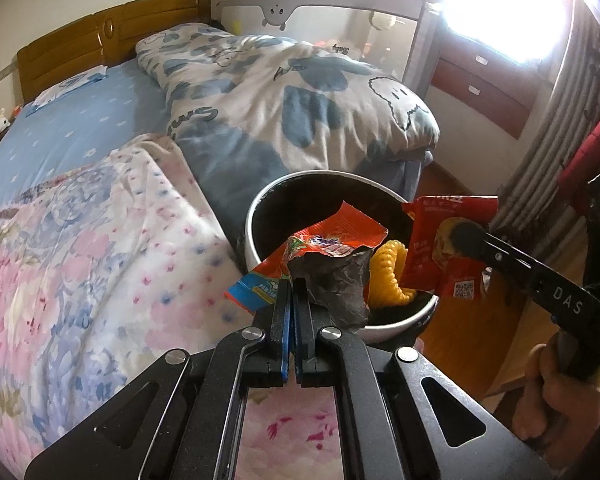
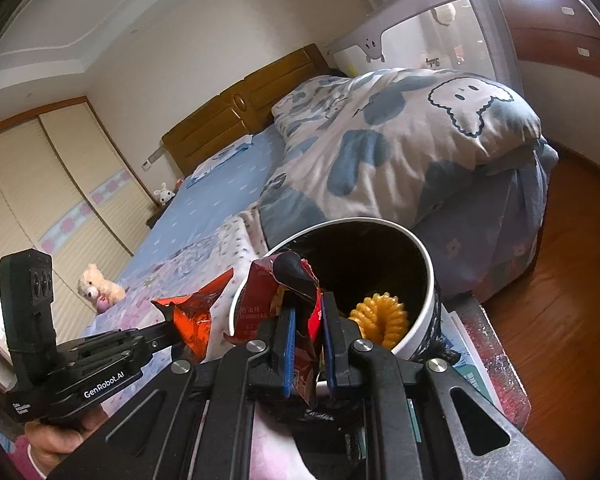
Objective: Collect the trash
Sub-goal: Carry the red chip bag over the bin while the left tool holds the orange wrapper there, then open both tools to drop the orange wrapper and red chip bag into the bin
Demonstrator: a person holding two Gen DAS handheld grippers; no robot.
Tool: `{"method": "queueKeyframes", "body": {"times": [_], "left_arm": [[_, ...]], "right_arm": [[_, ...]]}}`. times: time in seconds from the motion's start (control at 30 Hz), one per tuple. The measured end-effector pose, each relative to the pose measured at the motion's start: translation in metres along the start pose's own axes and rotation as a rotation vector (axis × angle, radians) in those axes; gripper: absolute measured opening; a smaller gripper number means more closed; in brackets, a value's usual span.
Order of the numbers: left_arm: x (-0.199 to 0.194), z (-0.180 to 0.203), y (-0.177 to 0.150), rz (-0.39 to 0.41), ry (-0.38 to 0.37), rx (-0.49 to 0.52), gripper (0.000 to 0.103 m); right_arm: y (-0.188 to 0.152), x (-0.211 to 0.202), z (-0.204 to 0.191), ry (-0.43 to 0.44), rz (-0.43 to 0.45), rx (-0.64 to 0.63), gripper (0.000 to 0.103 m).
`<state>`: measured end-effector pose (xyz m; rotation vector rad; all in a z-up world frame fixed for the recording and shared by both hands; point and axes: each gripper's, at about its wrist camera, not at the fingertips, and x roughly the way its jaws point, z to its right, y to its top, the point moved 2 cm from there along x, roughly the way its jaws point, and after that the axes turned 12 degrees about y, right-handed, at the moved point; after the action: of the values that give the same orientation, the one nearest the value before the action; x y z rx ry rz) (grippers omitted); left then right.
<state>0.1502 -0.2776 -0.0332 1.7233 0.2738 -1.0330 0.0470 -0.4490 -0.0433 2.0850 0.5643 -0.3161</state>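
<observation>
1. Two grippers converge over a white bin at the bedside, each carrying a snack wrapper.
2. Clamped fully shut, the left gripper pinches an orange wrapper by its torn foil end, so the crumpled bag stands up above the jaws at the bin's near rim.
3. Closed almost as tight, the right gripper grips a red packet by one edge; in the left view the packet hangs flat over the bin's right rim.
4. Both pieces are held above or just beside the opening, not yet inside, which suggests the release into the bin is the step in hand.
5. Already lying in the dark interior is a yellow ridged snack ring, so some trash appears collected.
6. Set on a low surface hard against the bed, the bin sits within reach of both hands, its mouth tilted toward the cameras.
7. Behind it, a blue-patterned duvet lies bunched on the bed and a flowered blanket spreads over the near end; no further litter can be made out on either.
8. Light foil may cling to the pads or drift outside the rim if dropped from the edge.
</observation>
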Motion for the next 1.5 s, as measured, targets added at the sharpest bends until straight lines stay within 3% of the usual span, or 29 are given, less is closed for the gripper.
{"method": "queueKeyframes", "body": {"times": [1.5], "left_arm": [[0.028,0.026,0.024,-0.013,0.023,0.051,0.001]], "right_arm": [[0.022,0.023,0.028,-0.023,-0.009,0.020,0.011]]}}
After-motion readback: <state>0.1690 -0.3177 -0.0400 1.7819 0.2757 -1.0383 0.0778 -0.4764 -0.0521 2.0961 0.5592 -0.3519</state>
